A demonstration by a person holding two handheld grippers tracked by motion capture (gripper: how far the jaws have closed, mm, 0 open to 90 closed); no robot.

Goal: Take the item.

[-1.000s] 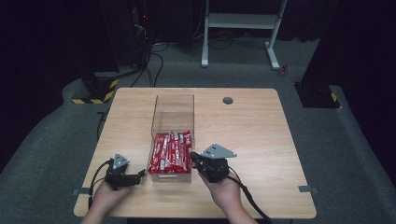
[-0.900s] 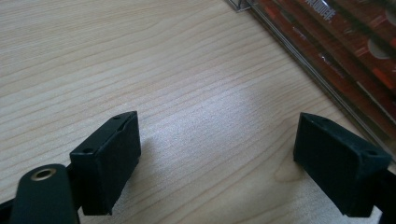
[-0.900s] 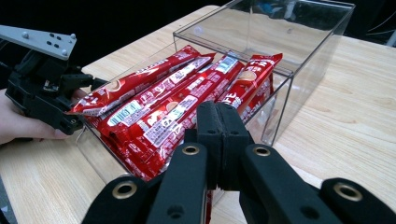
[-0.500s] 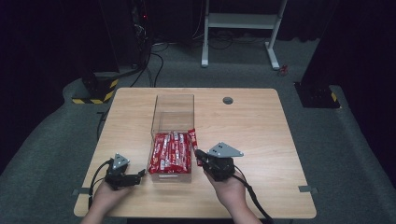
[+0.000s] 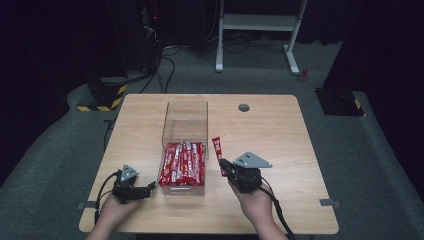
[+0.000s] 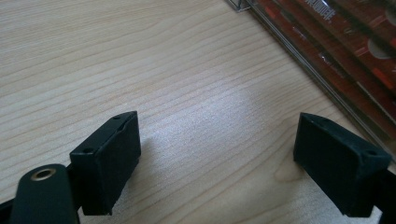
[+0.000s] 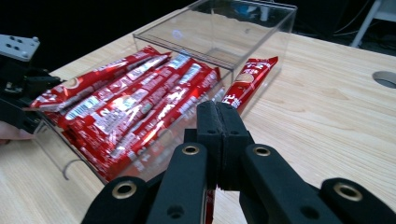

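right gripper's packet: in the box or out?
Out. The right gripper, jaws shut on the red packet, holds it beside the clear box, outside its right wall, over the table.

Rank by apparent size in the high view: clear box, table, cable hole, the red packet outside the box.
1. table
2. clear box
3. red packet, held by the right gripper
4. cable hole

All lie at table level, so nearness barely affects this.

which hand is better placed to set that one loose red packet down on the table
Right. The right tool is shut on the red packet, held beside the clear box. The left tool is open on the box's other side.
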